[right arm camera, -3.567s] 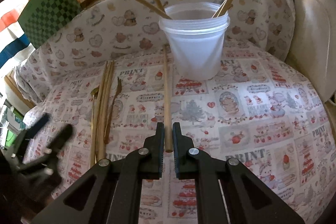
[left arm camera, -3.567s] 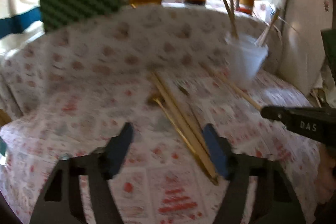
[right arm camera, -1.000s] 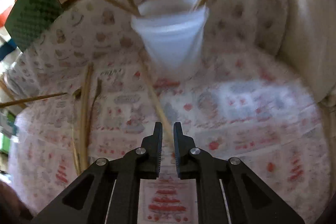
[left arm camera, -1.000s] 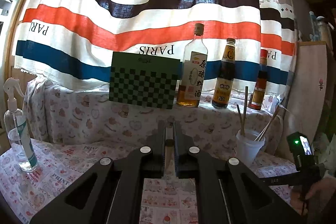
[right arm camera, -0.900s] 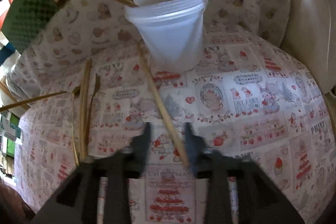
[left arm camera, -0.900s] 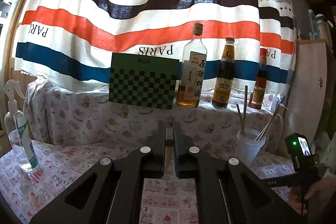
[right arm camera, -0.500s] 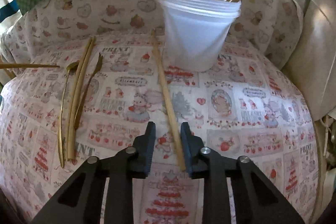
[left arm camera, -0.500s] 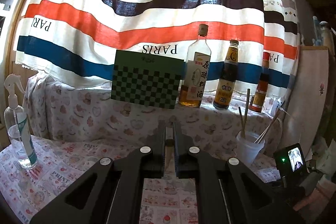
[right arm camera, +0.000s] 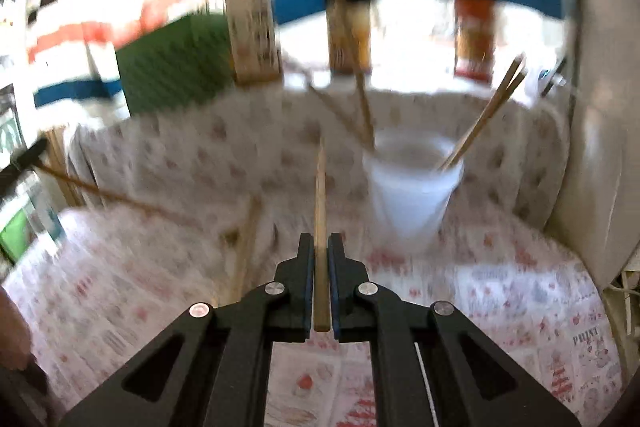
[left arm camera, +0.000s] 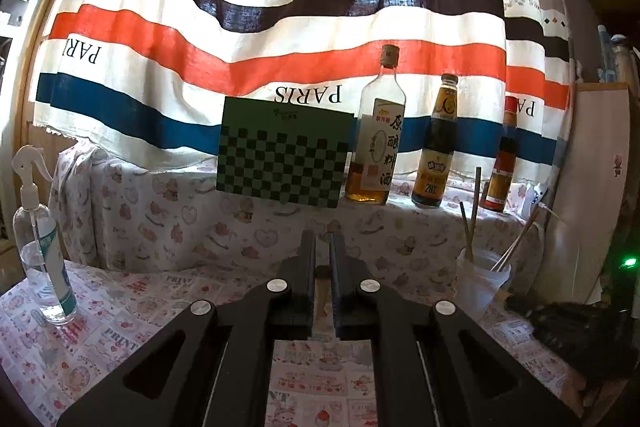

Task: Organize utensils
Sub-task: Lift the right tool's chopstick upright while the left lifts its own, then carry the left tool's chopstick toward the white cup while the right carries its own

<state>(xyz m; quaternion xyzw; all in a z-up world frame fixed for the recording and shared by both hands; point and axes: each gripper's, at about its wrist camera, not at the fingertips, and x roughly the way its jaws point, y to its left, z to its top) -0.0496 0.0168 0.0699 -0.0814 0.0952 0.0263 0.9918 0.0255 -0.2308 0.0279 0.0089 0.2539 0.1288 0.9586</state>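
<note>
Chopsticks are in both grippers. The right gripper (right arm camera: 320,247) is pinching one chopstick (right arm camera: 319,211) that sticks out ahead, lifted off the cloth (right arm camera: 500,291). Just to its right stands a white cup (right arm camera: 412,195) with more sticks (right arm camera: 484,119) leaning in it. This view is blurry. The left gripper (left arm camera: 322,251) is pressed together on a small wooden stick (left arm camera: 322,285), held above the table. Three bottles (left arm camera: 376,143) and a green checked board (left arm camera: 282,155) stand at the back by a striped curtain (left arm camera: 280,11). A spray bottle (left arm camera: 40,239) stands at the left.
</note>
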